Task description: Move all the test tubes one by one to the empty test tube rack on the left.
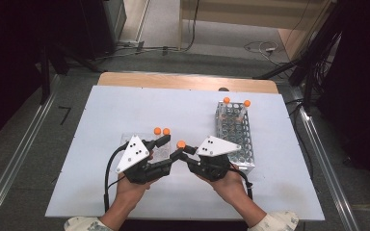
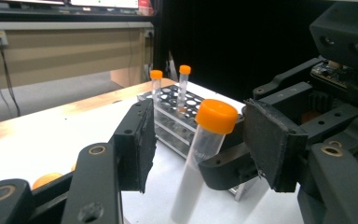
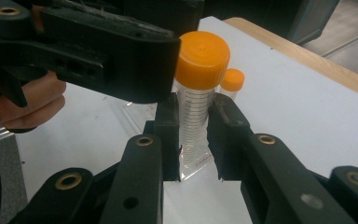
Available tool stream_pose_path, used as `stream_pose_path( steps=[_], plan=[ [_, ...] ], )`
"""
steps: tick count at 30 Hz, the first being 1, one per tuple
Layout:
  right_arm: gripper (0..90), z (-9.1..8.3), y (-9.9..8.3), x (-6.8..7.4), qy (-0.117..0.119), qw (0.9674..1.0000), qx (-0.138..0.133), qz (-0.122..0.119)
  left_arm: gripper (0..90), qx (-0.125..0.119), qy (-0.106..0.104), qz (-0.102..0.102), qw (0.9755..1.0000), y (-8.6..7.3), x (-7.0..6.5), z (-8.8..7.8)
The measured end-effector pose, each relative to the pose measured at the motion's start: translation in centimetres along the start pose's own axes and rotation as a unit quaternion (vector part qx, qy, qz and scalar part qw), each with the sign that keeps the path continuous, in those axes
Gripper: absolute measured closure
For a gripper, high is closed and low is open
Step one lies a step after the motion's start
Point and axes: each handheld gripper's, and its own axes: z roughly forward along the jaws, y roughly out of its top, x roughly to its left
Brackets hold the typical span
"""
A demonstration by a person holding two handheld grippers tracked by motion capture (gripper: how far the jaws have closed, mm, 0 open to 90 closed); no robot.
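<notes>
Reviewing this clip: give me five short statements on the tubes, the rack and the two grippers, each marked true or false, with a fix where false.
1. The right gripper is shut on an orange-capped tube. True.
2. The left gripper is clamped on that same tube. False: its jaws stand open, apart from the tube on either side.
3. The rack holds two orange-capped tubes at its far end. True.
4. The rack lies tipped over on the person's left of the table. False: it stands upright on the right.
5. The held tube has a blue cap. False: the cap is orange.
</notes>
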Motion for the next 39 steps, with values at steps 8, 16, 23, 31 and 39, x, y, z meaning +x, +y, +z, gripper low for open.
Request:
stream_pose_path(
  steps=[8,16,23,31,39],
  plan=[
    [72.3,0.5,0.0,0.7,0.011,0.9999,0.010,-0.005,50.1,0.010,-0.006,0.001,0.9999,-0.2,0.0,0.2],
    [72.3,0.8,-0.1,0.9,0.019,0.9997,0.011,-0.007,58.1,0.019,-0.009,0.004,0.9998,-0.6,0.1,0.4],
    [72.3,0.8,-0.1,0.7,0.025,0.9996,0.013,0.001,67.7,0.019,-0.015,0.004,0.9997,-0.6,0.0,0.4],
    [71.2,0.8,-0.2,0.6,0.031,0.9994,0.013,0.005,68.9,0.016,-0.018,-0.009,0.9997,-0.7,0.4,0.3],
    [59.4,0.7,-0.5,-0.1,0.035,0.9992,0.006,0.016,68.9,-0.007,0.003,-0.030,0.9995,-0.2,1.5,-0.6]
  ],
)
